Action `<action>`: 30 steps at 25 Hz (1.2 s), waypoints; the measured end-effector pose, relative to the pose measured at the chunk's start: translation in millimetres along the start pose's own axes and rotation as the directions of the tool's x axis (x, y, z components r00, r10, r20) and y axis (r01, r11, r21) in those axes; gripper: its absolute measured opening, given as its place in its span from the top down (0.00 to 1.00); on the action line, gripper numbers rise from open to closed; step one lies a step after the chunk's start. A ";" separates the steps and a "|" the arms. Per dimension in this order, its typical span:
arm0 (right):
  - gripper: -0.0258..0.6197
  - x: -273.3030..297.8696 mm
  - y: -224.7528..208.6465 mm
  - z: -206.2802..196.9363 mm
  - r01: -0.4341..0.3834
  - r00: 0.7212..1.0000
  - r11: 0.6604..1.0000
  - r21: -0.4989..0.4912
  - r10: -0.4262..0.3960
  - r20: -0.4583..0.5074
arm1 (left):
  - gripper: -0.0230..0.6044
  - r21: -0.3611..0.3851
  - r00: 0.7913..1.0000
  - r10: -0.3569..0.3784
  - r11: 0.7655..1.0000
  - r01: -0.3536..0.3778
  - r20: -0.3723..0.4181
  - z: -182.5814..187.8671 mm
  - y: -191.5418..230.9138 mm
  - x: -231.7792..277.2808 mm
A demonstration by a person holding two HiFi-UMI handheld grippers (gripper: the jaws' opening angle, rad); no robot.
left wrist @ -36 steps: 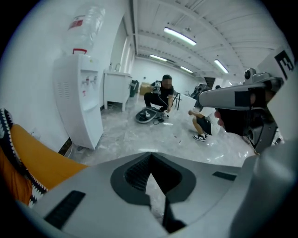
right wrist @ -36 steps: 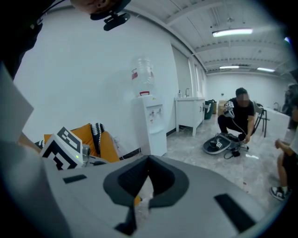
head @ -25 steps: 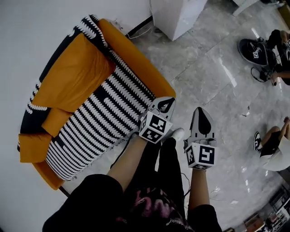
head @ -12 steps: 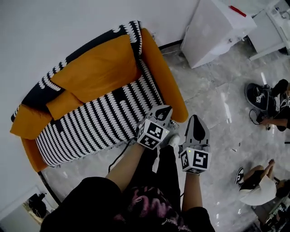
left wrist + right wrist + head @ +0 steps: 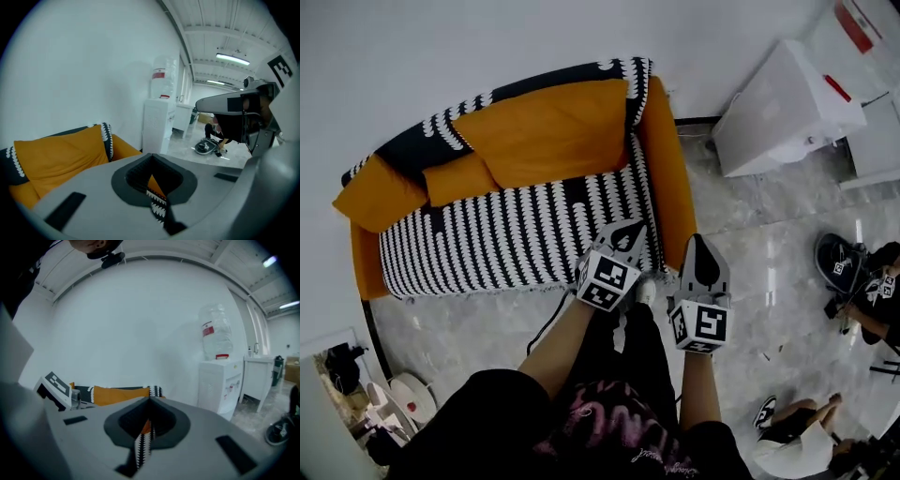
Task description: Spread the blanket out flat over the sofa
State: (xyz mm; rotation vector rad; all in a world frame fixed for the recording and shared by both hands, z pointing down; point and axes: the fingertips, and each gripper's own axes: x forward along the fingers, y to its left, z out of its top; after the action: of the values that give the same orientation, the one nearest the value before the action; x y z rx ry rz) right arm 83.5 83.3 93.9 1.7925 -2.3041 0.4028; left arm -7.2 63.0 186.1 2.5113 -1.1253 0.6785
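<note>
In the head view, the orange sofa [image 5: 664, 178] stands against a white wall [image 5: 487, 37]. The black and white blanket [image 5: 506, 239] lies flat on the seat. It also goes up over the back, behind the big orange cushions [image 5: 548, 131]. The person stands on the grey floor [image 5: 487, 328] in front of the sofa, near the end on the picture's right.

The left hand-held gripper [image 5: 630, 230] shows over the front edge of the seat. The right hand-held gripper [image 5: 700, 246] is just beside it, over the floor next to the sofa's arm. From up here you see their tops and the marker cubes [image 5: 607, 281], but not how the jaws stand.

The two gripper views show that. Both pairs of jaws are closed, with only a thin slit left. Through each slit you can see a bit of stripy blanket and orange sofa further back. Nothing is pinched in either one.

The gripper views see the room from low down. The right gripper view shows the white water cooler [image 5: 220, 380] from the front, with a big bottle [image 5: 213, 331] on top. The left gripper view shows the long ceiling lights [image 5: 232, 57].

Only the head view shows the whole blanket at once. It also shows people [image 5: 862, 281] sitting on the floor, well apart from the sofa.
</note>
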 end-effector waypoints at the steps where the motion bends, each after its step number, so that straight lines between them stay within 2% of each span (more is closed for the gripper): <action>1: 0.93 1.0 3.2 3.8 -0.024 1.000 1.000 -0.007 0.024 0.005 | 0.95 -0.009 1.000 0.025 1.000 -0.025 0.003 2.0 3.1 -4.5; 8: 0.93 -1.4 15.9 27.7 -0.178 0.982 0.983 -0.048 0.180 0.048 | 0.95 -0.020 0.979 0.199 0.980 -0.198 0.053 24.5 14.5 -44.0; 13: 0.93 1.4 37.0 42.4 -0.285 0.954 0.955 -0.076 0.291 0.075 | 0.95 -0.007 0.947 0.314 0.949 -0.315 0.072 34.8 24.0 -80.3; 16: 0.93 -1.1 59.9 50.7 -0.345 0.932 0.934 -0.092 0.352 0.083 | 0.95 -0.023 0.925 0.374 0.928 -0.373 0.067 29.8 30.2 -109.6; 19: 0.93 0.0 86.4 61.2 -0.404 0.905 0.907 -0.114 0.415 0.092 | 0.95 -0.053 0.896 0.439 0.899 -0.436 0.068 26.1 44.5 -140.6; 24: 0.93 5.8 123.4 76.1 -0.469 0.868 0.870 -0.150 0.485 0.102 | 0.95 -0.098 0.835 0.541 0.840 -0.533 0.094 28.5 76.7 -192.0; 27: 0.93 5.3 144.5 83.7 -0.477 0.862 0.863 -0.166 0.497 0.103 | 0.95 -0.140 0.800 0.589 0.807 -0.574 0.113 28.6 100.6 -228.3; 30: 0.93 3.4 163.4 93.5 -0.466 0.865 0.866 -0.184 0.489 0.110 | 0.95 -0.151 0.777 0.615 0.788 -0.597 0.134 28.9 122.1 -262.0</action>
State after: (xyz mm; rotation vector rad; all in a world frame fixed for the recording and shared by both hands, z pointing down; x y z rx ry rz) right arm -74.3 86.9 -8.7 1.1997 -2.7994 0.1516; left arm -243.4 132.2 31.8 2.1311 -2.0266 0.5234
